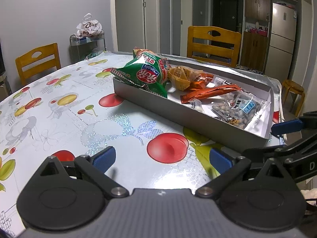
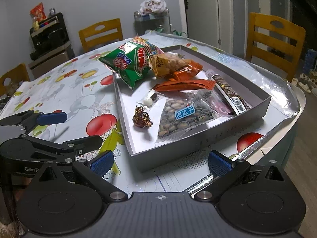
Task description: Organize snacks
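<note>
A shallow grey cardboard tray (image 2: 200,138) with a white floor sits on a glossy tablecloth (image 1: 59,99) printed with red cherries and yellow-green fruit; in the right wrist view it fills the middle of the frame, in the left wrist view the centre right.

A puffy green foil bag (image 2: 128,63) lies at the tray's upper left corner, overhanging the rim. Just right of it is a crinkled yellow pack (image 2: 168,63) of round pale snacks, touching an orange wrapper (image 2: 188,70). Below them a long flat orange stick pack (image 2: 184,85) lies crosswise. A dark cylindrical tube (image 2: 227,91) with a barcode label runs diagonally along the right side. A clear, lumpy pouch of seeds (image 2: 182,117) with a blue label takes the lower middle, partly covering a pink wrapper (image 2: 220,107). Left of the pouch lie a small white ball candy (image 2: 148,102) and a twisted brown-and-gold foil candy (image 2: 141,118).

The right gripper (image 2: 160,161) hovers at the bottom of its view, just short of the tray's near wall, its ribbed blue pads (image 2: 102,161) spread wide with nothing between. The left gripper (image 1: 161,158) hangs above bare cloth at the lower centre of its view, left of the tray, jaws likewise wide apart and empty.

Wooden slat-back chairs (image 1: 214,43) with cut-out handles stand round the table. A white plastic bag (image 1: 89,26) rests on a metal cart by the grey wall in the upper left of the left wrist view.
</note>
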### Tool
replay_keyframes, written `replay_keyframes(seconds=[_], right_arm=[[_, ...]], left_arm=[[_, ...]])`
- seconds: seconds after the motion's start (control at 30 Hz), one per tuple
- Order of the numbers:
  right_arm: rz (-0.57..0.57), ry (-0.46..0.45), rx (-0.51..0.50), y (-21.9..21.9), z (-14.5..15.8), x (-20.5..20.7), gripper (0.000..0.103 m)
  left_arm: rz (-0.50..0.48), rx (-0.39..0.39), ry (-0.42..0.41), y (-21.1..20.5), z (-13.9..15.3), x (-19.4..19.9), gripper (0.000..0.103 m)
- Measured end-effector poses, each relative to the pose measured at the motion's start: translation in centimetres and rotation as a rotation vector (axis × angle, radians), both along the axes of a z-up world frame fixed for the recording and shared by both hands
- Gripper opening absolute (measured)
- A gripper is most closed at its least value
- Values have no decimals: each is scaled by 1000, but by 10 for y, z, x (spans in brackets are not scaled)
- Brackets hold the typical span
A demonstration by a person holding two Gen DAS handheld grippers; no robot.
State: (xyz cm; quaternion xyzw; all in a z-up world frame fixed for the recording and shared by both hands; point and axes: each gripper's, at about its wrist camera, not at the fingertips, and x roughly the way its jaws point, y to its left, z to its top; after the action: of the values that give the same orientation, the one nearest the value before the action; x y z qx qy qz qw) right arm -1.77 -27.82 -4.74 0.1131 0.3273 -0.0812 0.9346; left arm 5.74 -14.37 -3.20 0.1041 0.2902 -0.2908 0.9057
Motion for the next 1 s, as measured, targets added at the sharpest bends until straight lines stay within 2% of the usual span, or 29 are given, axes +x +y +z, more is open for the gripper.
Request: replay_keyframes(seconds=[1.0], right_arm=[[11, 1, -15, 3, -3, 1, 103]], left_arm=[[8, -14, 15, 4, -1, 3, 102]])
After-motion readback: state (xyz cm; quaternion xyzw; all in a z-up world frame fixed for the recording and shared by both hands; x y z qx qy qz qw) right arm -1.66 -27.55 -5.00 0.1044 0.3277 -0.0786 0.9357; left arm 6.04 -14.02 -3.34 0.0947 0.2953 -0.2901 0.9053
